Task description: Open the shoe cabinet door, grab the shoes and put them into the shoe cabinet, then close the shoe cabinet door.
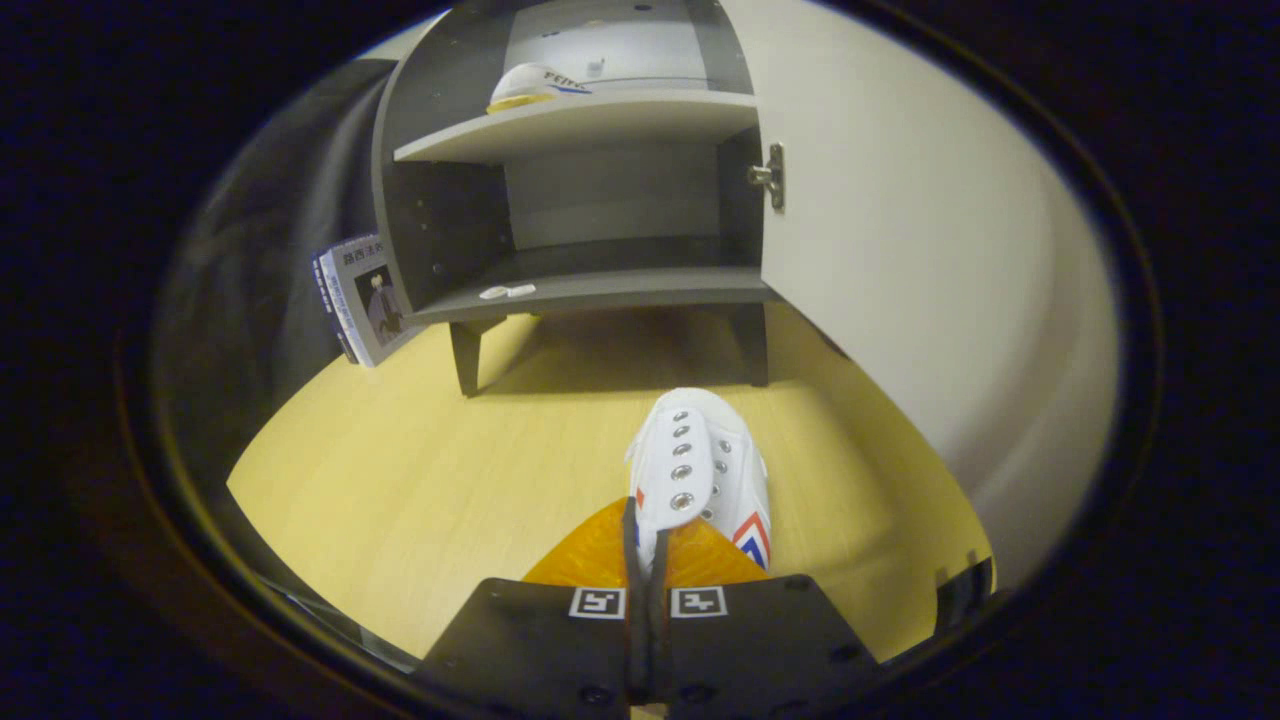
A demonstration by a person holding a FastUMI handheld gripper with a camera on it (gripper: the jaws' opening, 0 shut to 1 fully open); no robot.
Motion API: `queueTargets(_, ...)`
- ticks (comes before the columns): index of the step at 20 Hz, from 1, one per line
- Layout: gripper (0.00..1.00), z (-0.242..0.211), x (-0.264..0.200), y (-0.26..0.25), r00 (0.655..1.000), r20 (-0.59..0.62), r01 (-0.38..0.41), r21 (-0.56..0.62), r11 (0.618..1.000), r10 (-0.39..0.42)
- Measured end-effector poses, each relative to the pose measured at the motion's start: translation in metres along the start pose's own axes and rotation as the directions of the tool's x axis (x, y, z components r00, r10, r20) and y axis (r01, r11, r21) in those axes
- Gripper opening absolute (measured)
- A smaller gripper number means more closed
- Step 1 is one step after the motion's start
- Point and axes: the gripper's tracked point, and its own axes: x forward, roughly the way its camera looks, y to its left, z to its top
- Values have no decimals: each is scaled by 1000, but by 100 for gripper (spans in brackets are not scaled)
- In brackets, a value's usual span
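Gripping white shoe (700,470), tool (648,560) clamped tight on it, facing open cabinet (590,290), door (900,230) swung right

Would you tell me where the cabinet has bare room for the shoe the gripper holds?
The gripper is shut on the shoe. The lower shelf is bare except a small white piece at its front left. The upper shelf holds another shoe at left.

Claw (647,560): two flat plates w/ square markers, screws

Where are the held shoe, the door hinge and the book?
Shoe (700,460): gripper view, laced upper, gripped between the fingers.
Hinge (770,176): gripper view, metal plate on the open door.
Book (368,298): gripper view, front cover.
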Motion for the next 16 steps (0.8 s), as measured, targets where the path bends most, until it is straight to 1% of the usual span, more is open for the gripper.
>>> queueTargets(6,2,79,-24,26,993,115,-28,-47,999,33)
queueTargets(9,2,123,-44,35,982,186,-19,-58,998,30)
queueTargets(12,2,168,-59,38,967,253,9,-66,998,8)
queueTargets(16,2,226,-77,36,942,335,37,-34,999,-24)
